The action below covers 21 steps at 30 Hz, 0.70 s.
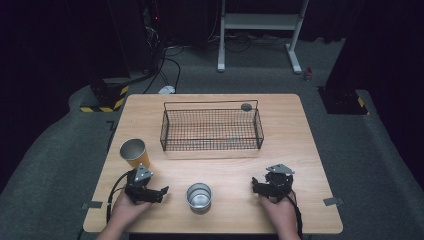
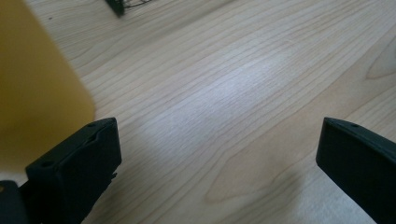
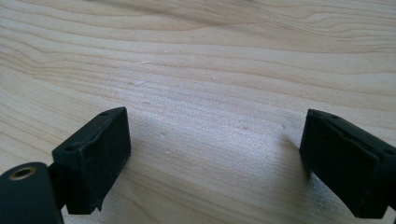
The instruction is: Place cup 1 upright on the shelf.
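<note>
both grippers rest low on the near part of the worktop (image 1: 300,150), one to each side of the metal cup (image 1: 199,195), which stands upright between them near the front edge with its mouth up. the left gripper (image 1: 159,192) has its jaws spread wide with nothing between them, and it sits just in front of the orange cup (image 1: 135,152); in the left gripper view that cup fills the left edge as a yellow wall (image 2: 37,79) just beside the left jaw (close, though i cannot tell if they touch). the right gripper (image 1: 256,186) is likewise spread and holds nothing, with bare wood between its jaws in the right gripper view.

the layout reads as a ready stance: each hand has a cup within easy reach, and the wire basket (image 1: 212,127) sits farther back, centred, a likely place to put them. a small dark round thing (image 1: 246,106) sits at the basket's far right corner.

no brand, label or writing can be read on any of these things.
</note>
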Each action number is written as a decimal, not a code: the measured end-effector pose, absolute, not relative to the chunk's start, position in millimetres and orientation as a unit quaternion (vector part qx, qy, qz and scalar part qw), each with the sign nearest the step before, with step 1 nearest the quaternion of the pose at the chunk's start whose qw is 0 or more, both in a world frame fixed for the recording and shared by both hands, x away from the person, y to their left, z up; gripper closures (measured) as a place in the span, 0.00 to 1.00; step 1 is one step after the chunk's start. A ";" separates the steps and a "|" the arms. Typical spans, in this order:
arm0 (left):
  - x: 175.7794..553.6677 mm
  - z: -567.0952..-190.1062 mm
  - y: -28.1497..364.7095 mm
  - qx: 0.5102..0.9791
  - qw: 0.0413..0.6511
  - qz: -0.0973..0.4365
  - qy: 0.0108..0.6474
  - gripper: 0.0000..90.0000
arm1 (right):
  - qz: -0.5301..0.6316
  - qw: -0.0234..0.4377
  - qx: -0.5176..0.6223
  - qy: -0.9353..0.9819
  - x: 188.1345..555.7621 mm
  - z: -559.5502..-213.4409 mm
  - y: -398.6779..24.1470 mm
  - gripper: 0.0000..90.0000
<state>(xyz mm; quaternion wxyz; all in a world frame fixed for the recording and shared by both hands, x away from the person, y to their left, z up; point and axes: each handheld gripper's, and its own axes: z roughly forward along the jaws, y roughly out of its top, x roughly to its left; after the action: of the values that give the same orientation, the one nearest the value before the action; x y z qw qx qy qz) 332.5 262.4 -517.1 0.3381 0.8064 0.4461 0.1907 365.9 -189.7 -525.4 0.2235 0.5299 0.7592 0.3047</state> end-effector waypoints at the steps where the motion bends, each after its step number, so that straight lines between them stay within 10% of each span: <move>1: 331.0 -515.6 267.5 0.801 0.344 0.193 0.451 0.01 | 0.305 0.223 0.530 0.759 365.9 -525.4 -189.7 0.10; 21: 324.6 -505.9 299.8 0.764 0.359 0.223 0.488 0.01 | 0.305 0.223 0.530 0.759 365.9 -525.4 -189.7 0.10</move>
<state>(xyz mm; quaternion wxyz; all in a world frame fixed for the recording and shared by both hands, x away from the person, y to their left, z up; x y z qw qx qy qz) 324.6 299.8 -505.9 0.3587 0.7637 0.4882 0.2232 365.9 -189.7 -525.4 0.2235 0.5299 0.7592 0.3048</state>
